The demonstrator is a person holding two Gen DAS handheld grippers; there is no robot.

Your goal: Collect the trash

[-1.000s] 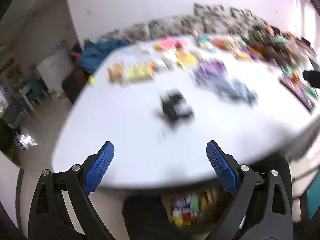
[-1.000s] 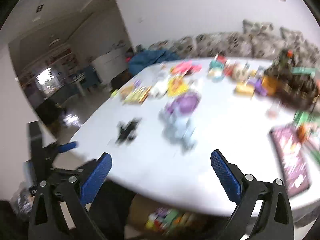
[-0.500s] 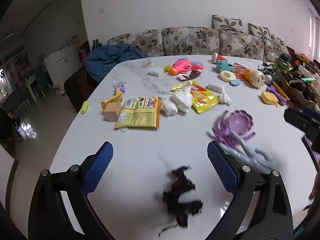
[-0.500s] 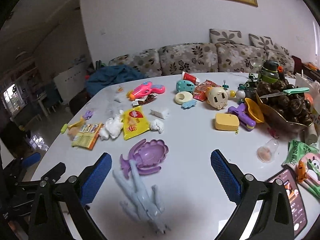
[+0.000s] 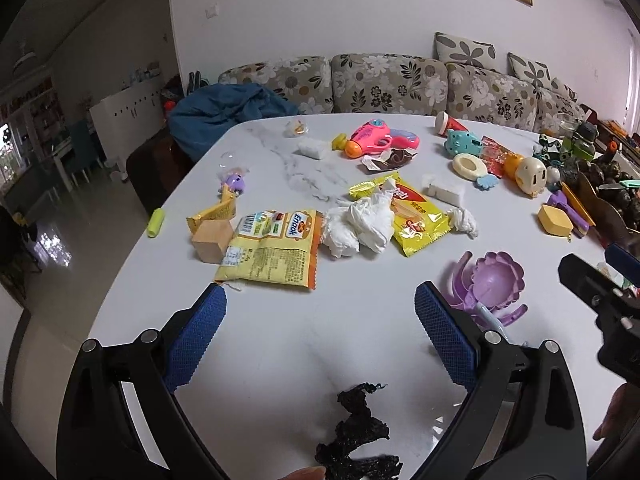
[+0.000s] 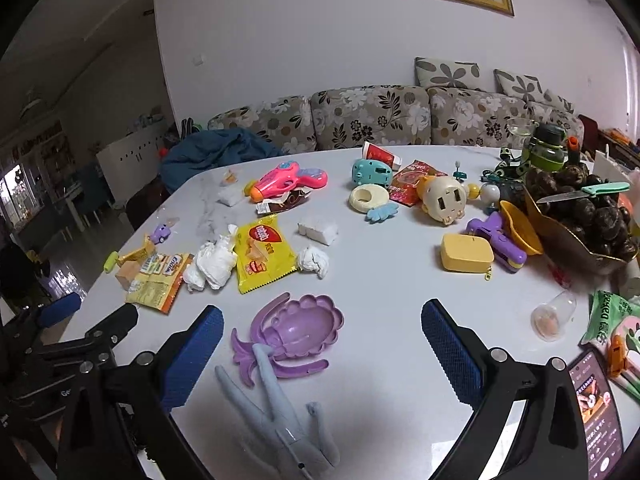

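Note:
Trash lies scattered on the white table point(image 5: 280, 360): a yellow Enaak snack wrapper point(image 5: 272, 252), crumpled white tissues point(image 5: 360, 228), a yellow-red wrapper point(image 5: 412, 216) and a black crumpled scrap point(image 5: 356, 440) close under my left gripper point(image 5: 320, 340). That gripper is open and holds nothing. My right gripper point(image 6: 322, 350) is open too, hovering over a purple shell toy point(image 6: 296, 328) and a grey-blue toy point(image 6: 280, 408). In its view the tissues point(image 6: 212, 264) and yellow-red wrapper point(image 6: 264, 252) lie ahead to the left.
Toys crowd the far side: a pink toy gun point(image 5: 376, 140), a cream ring point(image 6: 368, 198), a yellow block point(image 6: 466, 258). A tray of dark chestnuts with a knife point(image 6: 580, 216) stands right. A phone point(image 6: 592, 400) lies near right. A floral sofa point(image 5: 400, 84) is behind.
Both grippers have moved forward over the table and the blur has cleared. The black scrap now sits lower in the left wrist view, between the left fingers' bases.

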